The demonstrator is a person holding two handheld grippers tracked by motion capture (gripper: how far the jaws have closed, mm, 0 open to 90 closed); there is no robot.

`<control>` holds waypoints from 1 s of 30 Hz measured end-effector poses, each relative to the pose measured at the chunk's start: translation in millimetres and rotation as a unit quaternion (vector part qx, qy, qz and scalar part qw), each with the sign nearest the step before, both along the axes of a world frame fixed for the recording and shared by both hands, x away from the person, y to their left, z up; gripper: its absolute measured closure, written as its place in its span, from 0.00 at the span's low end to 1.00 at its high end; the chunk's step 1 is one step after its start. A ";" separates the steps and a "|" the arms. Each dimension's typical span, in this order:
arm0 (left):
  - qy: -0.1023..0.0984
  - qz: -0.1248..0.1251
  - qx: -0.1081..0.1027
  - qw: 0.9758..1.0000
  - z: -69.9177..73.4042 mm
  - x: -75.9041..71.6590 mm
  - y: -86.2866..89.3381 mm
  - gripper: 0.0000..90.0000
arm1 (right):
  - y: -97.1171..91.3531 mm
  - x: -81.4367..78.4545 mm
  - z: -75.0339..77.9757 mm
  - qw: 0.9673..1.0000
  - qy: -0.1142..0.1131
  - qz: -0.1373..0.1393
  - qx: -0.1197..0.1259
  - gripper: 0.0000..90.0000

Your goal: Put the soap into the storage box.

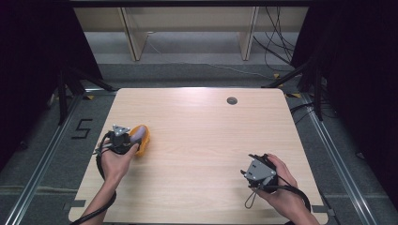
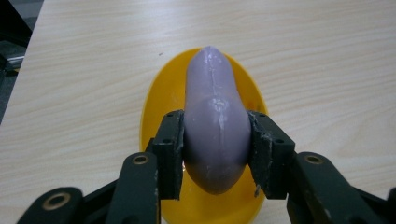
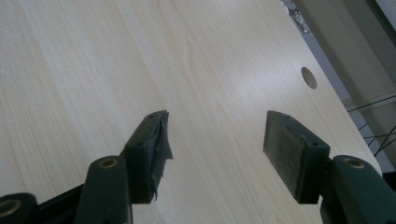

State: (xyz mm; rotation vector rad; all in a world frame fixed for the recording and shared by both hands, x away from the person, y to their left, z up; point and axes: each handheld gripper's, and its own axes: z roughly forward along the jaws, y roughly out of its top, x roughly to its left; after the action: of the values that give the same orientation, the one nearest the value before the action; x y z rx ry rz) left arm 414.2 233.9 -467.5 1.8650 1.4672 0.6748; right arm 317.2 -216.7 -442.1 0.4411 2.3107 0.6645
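A: Left gripper [image 2: 215,149]?
B: Fingers [image 2: 169,154] pinching a purple eggplant [image 2: 215,126] from both sides. Eggplant sits over a yellow dish [image 2: 159,100] (touching it or just above, can't tell).
A: Where on the table [image 1: 202,136]?
B: Left side, near the left edge. High view: dish [image 1: 143,138] just ahead of the left hand [image 1: 117,159], eggplant [image 1: 136,137] on top.
A: Right gripper [image 3: 215,135]?
B: Fingers [image 3: 152,140] spread wide, nothing between them, bare wood below. Left pad looks torn.
A: Its spot?
B: Right hand [image 1: 281,187] holds it near the table's front right corner, well apart from the dish.
A: Anything else?
B: Round hole [image 1: 232,100] near the far edge. A "5" [image 1: 82,128] on the floor at left.
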 end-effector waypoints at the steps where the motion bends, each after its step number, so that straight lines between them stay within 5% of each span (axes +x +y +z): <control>1: 0.006 -0.003 0.001 1.000 0.0 0.0 0.5 0.65 | -0.1 0.1 0.1 1.000 0.000 0.000 0.000 0.46; 10: 0.025 -0.009 0.001 1.000 -2.6 0.2 2.0 0.64 | -0.3 0.1 0.0 1.000 0.001 0.000 0.000 0.45; 19: -0.017 -0.021 -0.036 0.999 11.1 -9.7 6.0 0.44 | -1.7 -0.3 -0.2 1.000 0.004 -0.003 0.001 0.45; 30: -0.037 -0.055 -0.066 0.996 11.0 -53.1 27.1 0.36 | -2.8 -0.5 -1.7 1.000 0.013 -0.012 0.005 0.44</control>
State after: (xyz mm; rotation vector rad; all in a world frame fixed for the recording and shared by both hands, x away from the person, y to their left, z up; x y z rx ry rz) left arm 361.1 261.0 -456.5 1.7859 1.3192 0.5748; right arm 316.7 -219.4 -443.8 0.4850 2.3240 0.6626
